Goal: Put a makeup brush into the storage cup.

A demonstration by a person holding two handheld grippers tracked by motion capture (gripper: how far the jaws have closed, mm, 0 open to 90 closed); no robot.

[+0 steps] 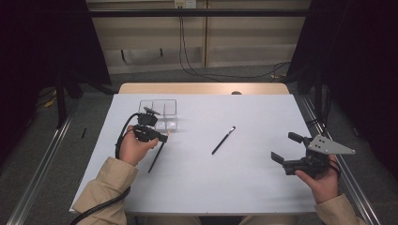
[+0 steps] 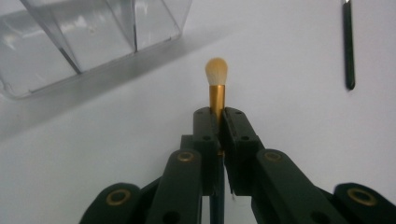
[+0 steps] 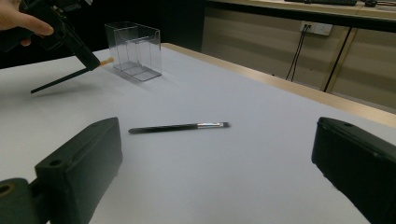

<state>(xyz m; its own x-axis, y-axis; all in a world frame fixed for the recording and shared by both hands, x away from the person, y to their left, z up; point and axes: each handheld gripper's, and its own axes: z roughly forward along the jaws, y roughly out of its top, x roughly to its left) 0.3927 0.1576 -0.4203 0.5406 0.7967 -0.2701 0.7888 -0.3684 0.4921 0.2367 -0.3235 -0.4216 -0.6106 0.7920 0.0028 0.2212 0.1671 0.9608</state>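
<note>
left gripper [image 2: 217,116] clamped tight on makeup brush [image 2: 216,79] at its gold ferrule, bristles just ahead | brush looked light, thin, slippery; soft tip | right gripper [image 3: 215,168] gaped wide, empty

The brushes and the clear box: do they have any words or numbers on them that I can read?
None can be read. The gold-collared brush in the left gripper bears no visible lettering, the black brush lying on the table looks plain, and the clear box has no label.
</note>
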